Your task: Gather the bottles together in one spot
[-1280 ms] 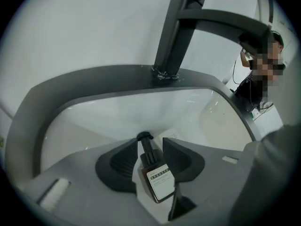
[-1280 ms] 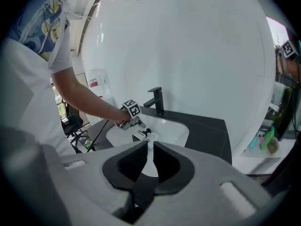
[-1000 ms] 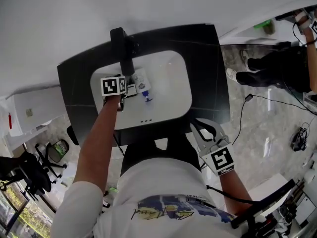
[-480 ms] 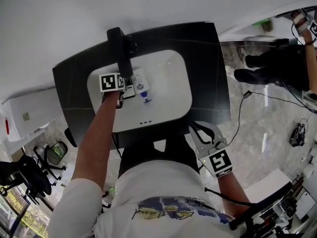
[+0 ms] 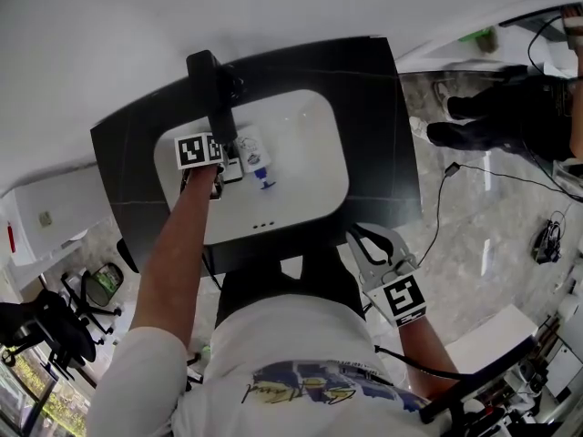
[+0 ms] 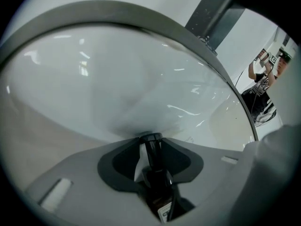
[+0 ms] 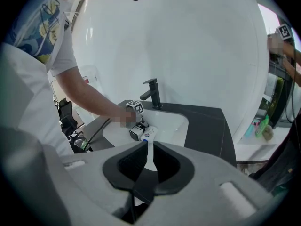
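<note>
A small dark bottle (image 6: 156, 182) with a black cap lies along my left gripper (image 6: 150, 147), between its jaws, which are closing against its body. In the head view that gripper (image 5: 232, 164) is down in the white sink (image 5: 310, 144), just left of a white bottle (image 5: 255, 151) with a blue cap that lies on the basin floor. The right gripper view shows the same white bottle (image 7: 148, 134) from afar. My right gripper (image 5: 355, 237) hangs in front of the counter near my waist, shut and empty (image 7: 149, 154).
A black faucet (image 5: 214, 94) stands at the sink's back left, close above the left gripper. The black countertop (image 5: 383, 116) surrounds the basin. A person (image 5: 510, 121) stands on the marble floor to the right. Chairs and cables lie at the lower left.
My left gripper has stayed at the bottles in the sink, edging slightly left and back. The right gripper has barely moved.
</note>
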{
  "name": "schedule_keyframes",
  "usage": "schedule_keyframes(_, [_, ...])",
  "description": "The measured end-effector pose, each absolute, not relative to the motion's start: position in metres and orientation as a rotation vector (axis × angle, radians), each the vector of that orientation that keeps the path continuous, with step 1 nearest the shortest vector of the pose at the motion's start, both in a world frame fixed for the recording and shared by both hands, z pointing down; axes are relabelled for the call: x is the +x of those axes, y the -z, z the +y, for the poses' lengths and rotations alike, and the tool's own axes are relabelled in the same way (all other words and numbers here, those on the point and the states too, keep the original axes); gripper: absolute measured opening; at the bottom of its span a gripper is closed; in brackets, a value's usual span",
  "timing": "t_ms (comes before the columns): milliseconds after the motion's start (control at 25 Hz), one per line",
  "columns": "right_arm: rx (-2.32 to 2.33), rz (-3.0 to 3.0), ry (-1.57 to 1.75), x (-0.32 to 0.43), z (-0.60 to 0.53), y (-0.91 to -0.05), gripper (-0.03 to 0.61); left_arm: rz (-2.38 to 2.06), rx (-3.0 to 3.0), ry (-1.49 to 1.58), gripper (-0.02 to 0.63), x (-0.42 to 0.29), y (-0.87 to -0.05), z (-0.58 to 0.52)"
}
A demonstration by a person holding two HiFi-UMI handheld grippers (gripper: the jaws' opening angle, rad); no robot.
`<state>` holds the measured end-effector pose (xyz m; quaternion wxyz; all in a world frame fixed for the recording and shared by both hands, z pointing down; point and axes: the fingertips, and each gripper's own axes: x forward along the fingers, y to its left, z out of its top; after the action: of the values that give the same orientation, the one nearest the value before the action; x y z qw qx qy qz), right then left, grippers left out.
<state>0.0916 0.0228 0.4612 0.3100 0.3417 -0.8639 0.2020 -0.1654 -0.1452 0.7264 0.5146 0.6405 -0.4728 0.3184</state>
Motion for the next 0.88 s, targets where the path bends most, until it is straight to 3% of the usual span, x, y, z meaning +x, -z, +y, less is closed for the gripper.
schedule_keyframes(880, [0.841,-2.367,-0.473,0.088,0.016,-0.446,0.038,-1.419,1.872,-0.756,0.144,-0.172,-0.640,-0.119])
